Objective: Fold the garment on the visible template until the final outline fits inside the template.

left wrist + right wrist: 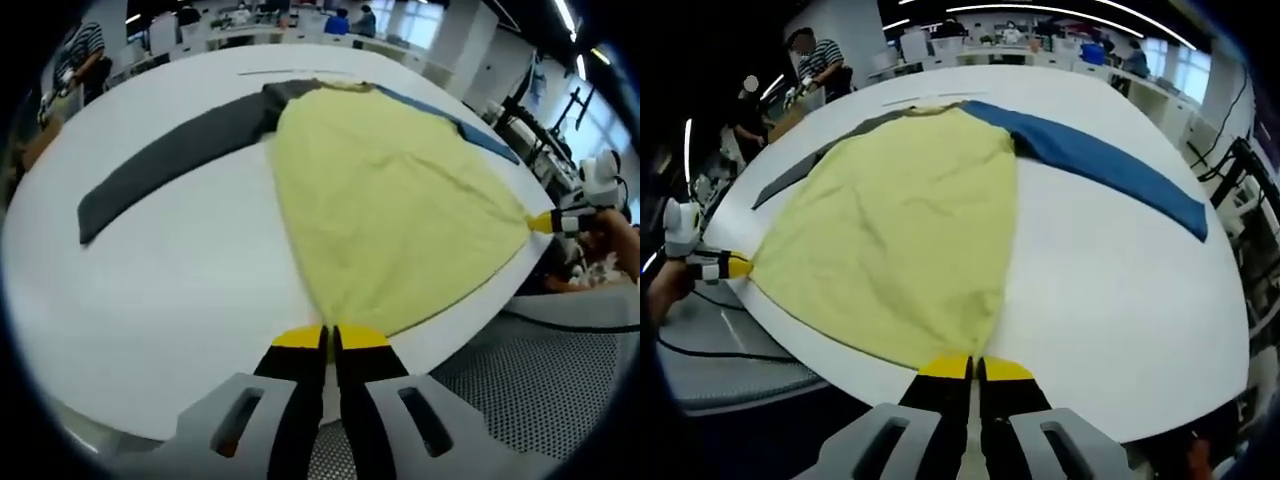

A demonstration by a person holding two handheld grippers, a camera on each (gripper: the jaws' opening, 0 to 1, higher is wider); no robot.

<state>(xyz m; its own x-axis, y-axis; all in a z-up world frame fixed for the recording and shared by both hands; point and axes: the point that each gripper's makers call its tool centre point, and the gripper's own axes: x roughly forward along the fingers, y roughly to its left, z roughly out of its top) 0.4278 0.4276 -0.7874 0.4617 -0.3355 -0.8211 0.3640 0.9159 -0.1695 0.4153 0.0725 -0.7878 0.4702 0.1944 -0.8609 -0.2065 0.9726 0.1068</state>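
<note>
Left gripper view: the left tool is closed on a hem corner of the yellow long-sleeved shirt, spread ahead on the white counter. The right tool likewise pinches the other corner. The fabric is judged soft, light and limp; hem corners suit gripping.

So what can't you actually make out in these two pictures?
- Template: no outline to be seen on the table, either view.
- Shirt hem corners: covered by the shut left gripper and right gripper.
- Collar: too small and far, both views.
- Grey sleeve: mostly behind the shirt, right gripper view.
</note>
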